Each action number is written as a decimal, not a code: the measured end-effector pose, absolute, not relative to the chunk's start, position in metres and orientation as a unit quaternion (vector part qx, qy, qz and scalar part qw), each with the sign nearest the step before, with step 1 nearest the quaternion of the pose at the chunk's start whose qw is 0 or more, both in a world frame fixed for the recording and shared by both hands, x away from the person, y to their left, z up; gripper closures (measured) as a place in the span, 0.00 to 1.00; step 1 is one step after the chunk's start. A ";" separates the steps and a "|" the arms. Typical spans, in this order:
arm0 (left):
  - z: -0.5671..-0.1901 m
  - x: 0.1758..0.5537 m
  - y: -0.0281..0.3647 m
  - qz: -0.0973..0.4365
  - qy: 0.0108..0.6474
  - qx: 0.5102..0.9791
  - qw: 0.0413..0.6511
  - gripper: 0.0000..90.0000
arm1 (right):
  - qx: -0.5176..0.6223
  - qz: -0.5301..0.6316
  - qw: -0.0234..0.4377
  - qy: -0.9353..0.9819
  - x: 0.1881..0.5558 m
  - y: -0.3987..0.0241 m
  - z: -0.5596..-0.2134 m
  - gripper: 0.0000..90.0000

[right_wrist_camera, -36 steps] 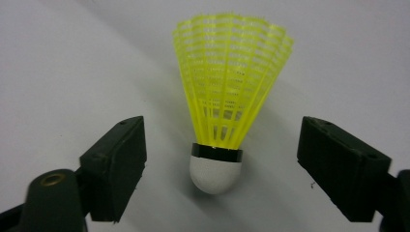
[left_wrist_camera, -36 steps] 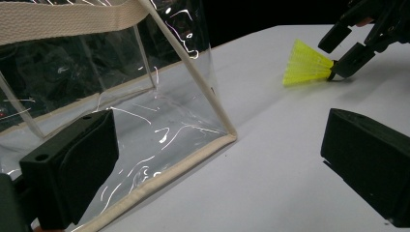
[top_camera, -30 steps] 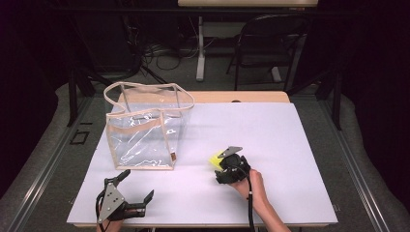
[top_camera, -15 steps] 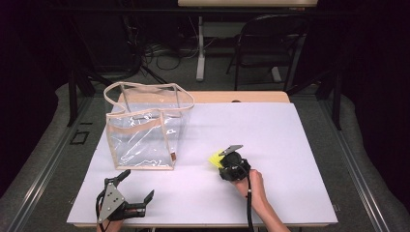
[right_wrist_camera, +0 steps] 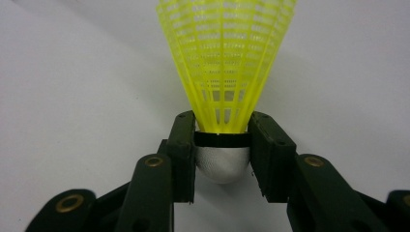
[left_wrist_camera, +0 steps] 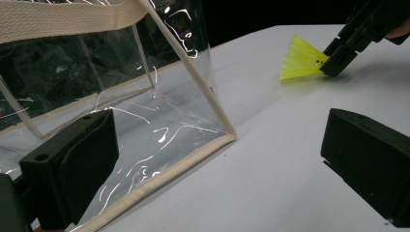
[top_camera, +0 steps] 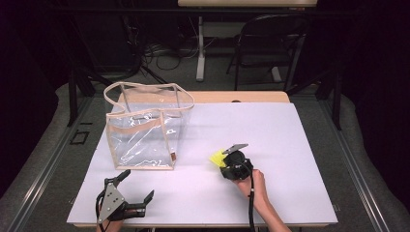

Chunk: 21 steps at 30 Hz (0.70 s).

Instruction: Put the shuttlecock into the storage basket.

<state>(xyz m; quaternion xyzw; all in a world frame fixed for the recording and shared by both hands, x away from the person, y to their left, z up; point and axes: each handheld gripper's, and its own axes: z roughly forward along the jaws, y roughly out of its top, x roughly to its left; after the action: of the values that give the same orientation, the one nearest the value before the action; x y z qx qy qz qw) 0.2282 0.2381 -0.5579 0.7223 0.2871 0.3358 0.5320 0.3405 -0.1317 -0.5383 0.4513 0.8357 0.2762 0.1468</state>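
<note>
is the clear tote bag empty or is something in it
Empty. Through the clear tote bag's transparent walls only the white table shows; the yellow shuttlecock lies outside, beside it.

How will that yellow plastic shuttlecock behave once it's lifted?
The yellow plastic shuttlecock probably weighs very little, since its skirt is open mesh. The right tongs clamp its narrow neck above the rounded white base, so it could pivot. Squeezing the thin skirt would likely bend it.
</note>
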 end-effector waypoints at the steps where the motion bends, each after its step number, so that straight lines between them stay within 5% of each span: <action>1: -0.558 0.228 0.238 0.336 0.287 0.722 0.532 0.00 | 0.451 0.278 0.148 0.835 0.340 -0.133 -0.537 0.71; 21: -0.558 0.228 0.237 0.335 0.285 0.723 0.532 0.00 | 0.441 0.281 0.162 0.837 0.336 -0.137 -0.527 0.71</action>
<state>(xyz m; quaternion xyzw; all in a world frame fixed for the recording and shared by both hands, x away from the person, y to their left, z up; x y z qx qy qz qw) 0.2278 0.2374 -0.5582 0.7235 0.2849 0.3354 0.5318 0.3363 -0.1366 -0.5271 0.4405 0.8372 0.2807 0.1622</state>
